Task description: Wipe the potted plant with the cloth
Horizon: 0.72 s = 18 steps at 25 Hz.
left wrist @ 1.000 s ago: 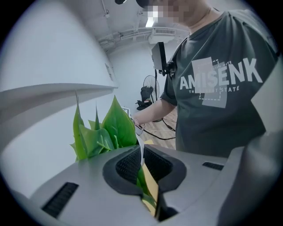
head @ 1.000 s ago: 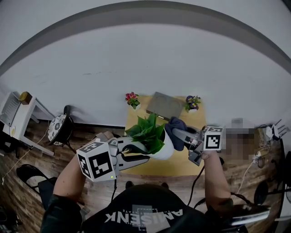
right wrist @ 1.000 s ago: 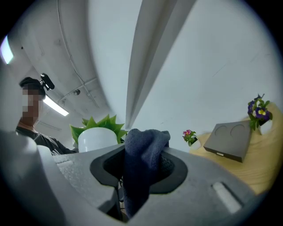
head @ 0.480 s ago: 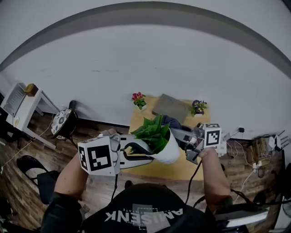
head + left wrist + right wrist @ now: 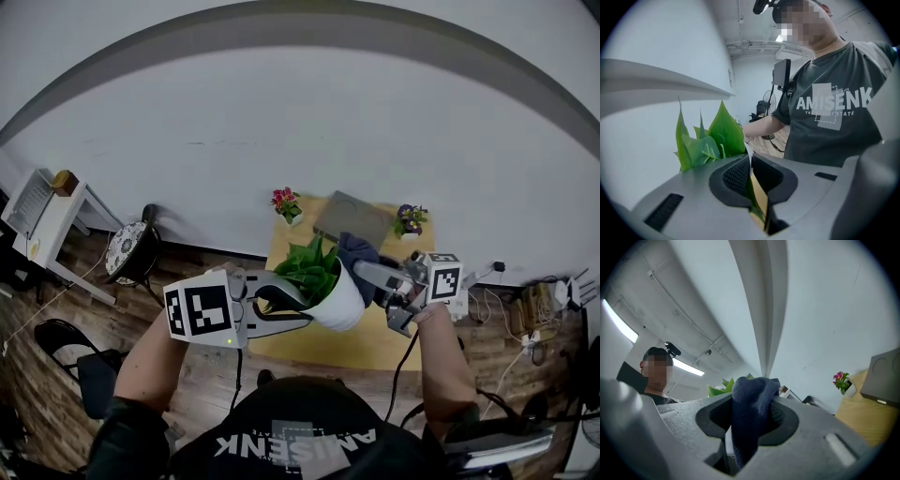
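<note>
Dark cloth (image 5: pixel 357 255), clamped in right gripper (image 5: pixel 751 422), newly raised beside leaves (image 5: pixel 307 266) of potted plant (image 5: pixel 341 304) rim-clamped by left gripper (image 5: pixel 751 180); wiping likely starting.

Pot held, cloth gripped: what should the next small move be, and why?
Probably ease the right gripper toward the left one so its dark blue cloth meets the green leaves and begins a stroke. The left gripper is shut on the rim of the white pot, steadying the plant over the wooden table, and the cloth sits right beside the foliage; contact can't be confirmed.
</note>
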Each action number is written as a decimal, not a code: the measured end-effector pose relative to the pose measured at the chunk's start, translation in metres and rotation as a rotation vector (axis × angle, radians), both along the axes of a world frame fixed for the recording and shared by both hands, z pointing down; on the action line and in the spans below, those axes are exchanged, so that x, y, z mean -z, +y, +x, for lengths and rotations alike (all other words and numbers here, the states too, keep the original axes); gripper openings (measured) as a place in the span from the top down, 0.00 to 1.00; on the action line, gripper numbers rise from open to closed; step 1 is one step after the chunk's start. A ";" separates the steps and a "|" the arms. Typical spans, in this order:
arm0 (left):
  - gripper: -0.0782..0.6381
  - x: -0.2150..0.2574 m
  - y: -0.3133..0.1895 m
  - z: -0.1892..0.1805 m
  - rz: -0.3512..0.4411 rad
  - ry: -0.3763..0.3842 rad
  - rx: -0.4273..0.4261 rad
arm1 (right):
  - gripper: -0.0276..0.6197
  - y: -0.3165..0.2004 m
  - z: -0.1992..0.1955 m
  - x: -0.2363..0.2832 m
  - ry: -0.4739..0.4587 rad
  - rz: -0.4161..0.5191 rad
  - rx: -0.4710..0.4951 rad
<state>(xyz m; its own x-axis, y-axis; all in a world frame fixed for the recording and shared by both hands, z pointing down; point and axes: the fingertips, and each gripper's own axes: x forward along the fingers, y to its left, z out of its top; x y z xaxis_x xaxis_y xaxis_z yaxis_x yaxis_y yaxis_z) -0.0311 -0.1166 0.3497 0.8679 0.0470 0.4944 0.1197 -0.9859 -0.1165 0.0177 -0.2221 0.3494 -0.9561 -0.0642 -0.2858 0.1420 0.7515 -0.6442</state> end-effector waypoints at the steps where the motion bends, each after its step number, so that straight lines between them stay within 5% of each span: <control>1: 0.86 -0.004 -0.003 0.000 -0.012 -0.010 0.008 | 0.76 0.000 0.001 0.000 0.009 0.012 -0.012; 8: 0.86 -0.010 -0.021 0.000 -0.132 0.027 0.070 | 0.77 0.001 0.007 0.008 0.067 0.091 -0.126; 18: 0.86 -0.026 -0.045 0.006 -0.284 0.033 0.237 | 0.76 0.024 -0.004 0.010 0.293 0.289 -0.300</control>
<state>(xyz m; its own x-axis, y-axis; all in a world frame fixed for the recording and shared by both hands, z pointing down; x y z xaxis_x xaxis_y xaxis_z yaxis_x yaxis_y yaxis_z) -0.0249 -0.1619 0.3756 0.8863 -0.0262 0.4623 -0.1155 -0.9793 0.1660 0.0139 -0.1984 0.3399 -0.9503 -0.3065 -0.0546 -0.2633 0.8849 -0.3841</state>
